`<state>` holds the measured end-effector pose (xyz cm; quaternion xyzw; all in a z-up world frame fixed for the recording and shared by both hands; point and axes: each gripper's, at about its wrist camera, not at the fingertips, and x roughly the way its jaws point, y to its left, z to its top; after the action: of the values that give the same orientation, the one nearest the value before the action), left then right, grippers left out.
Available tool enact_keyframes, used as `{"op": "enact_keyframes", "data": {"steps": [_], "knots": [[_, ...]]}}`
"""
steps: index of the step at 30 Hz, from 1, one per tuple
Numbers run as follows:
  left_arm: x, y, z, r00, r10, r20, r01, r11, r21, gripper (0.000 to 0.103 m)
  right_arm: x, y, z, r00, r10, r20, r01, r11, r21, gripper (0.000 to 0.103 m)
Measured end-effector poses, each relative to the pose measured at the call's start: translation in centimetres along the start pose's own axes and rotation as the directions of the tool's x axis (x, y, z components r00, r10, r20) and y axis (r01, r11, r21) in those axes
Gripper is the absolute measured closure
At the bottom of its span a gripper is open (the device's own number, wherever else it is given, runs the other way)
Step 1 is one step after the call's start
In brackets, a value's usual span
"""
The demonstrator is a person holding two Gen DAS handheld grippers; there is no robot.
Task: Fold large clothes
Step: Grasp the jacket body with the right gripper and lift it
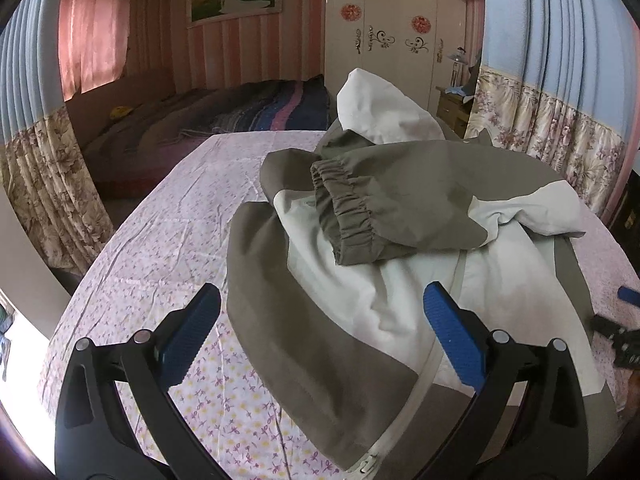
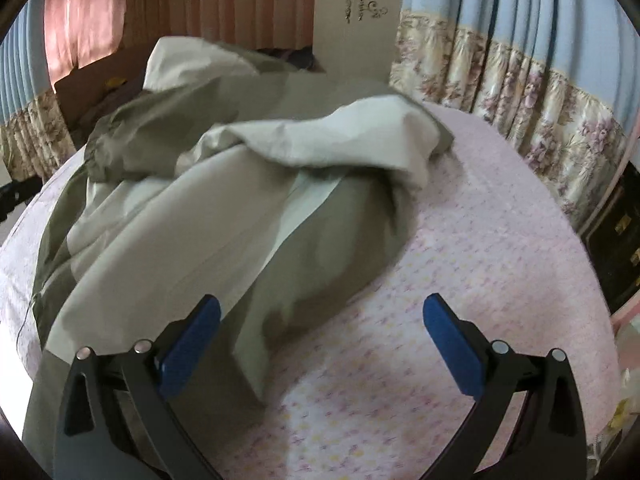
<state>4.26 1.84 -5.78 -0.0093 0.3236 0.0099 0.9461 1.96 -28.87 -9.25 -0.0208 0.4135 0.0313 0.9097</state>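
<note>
An olive and white jacket lies crumpled on the pink floral sheet. One sleeve with an elastic cuff is folded across its chest, and the white zipper runs toward me. My left gripper is open and empty, hovering over the jacket's lower hem. In the right wrist view the jacket fills the left side. My right gripper is open and empty over the jacket's right edge and the sheet. The right gripper's blue tip also shows in the left wrist view.
A second bed with a dark striped blanket lies behind. A white wardrobe and a wooden nightstand stand at the back. Floral and blue curtains hang at the right, close to the bed's edge.
</note>
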Motion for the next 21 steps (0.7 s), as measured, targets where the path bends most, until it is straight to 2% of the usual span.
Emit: {"op": "enact_keyframes", "data": {"steps": [3, 5, 6, 9, 11, 13, 15, 19, 21], "knots": [[0.1, 0.0, -0.3, 1.0, 0.008, -0.002, -0.008, 1.0, 0.002, 0.003, 1.1, 0.8, -0.4, 1.0, 0.008, -0.024, -0.008, 1.0, -0.008, 0.018], [0.3, 0.1, -0.4, 1.0, 0.006, -0.009, -0.006, 1.0, 0.001, 0.003, 1.8, 1.2, -0.5, 0.999, 0.011, -0.053, -0.012, 1.0, -0.015, 0.043], [0.4, 0.2, -0.6, 1.0, 0.005, -0.009, -0.005, 1.0, -0.002, 0.003, 2.2, 1.4, -0.7, 0.998, 0.001, -0.067, -0.002, 1.0, -0.011, 0.051], [1.4, 0.6, -1.1, 1.0, 0.004, -0.019, -0.005, 1.0, -0.012, 0.003, 2.1, 1.9, -0.7, 0.999, -0.001, -0.038, -0.001, 0.999, -0.046, 0.068], [2.1, 1.1, -1.3, 0.999, 0.003, -0.037, -0.005, 0.999, -0.036, 0.003, 1.6, 1.8, -0.7, 0.999, 0.043, -0.004, -0.043, 0.995, -0.095, 0.094], [2.3, 1.3, -1.3, 0.999, 0.008, -0.036, -0.01, 0.999, -0.047, 0.003, 0.6, -0.1, -0.3, 0.994, 0.103, 0.037, -0.102, 0.994, -0.047, 0.1], [2.2, 1.2, -1.0, 0.999, 0.015, -0.031, -0.016, 0.999, -0.039, 0.003, -0.1, -1.2, 0.2, 0.991, 0.106, 0.079, -0.103, 0.994, -0.036, 0.102], [1.9, 1.2, -0.2, 0.999, 0.038, -0.013, -0.038, 0.999, -0.027, 0.003, -1.3, -5.3, 1.6, 0.99, -0.002, 0.141, 0.004, 1.0, -0.011, 0.103], [1.6, 1.4, 0.2, 0.999, 0.046, -0.008, -0.047, 0.998, -0.036, 0.003, -1.5, -9.0, 2.3, 0.984, -0.087, 0.153, 0.084, 0.996, 0.026, 0.103]]}}
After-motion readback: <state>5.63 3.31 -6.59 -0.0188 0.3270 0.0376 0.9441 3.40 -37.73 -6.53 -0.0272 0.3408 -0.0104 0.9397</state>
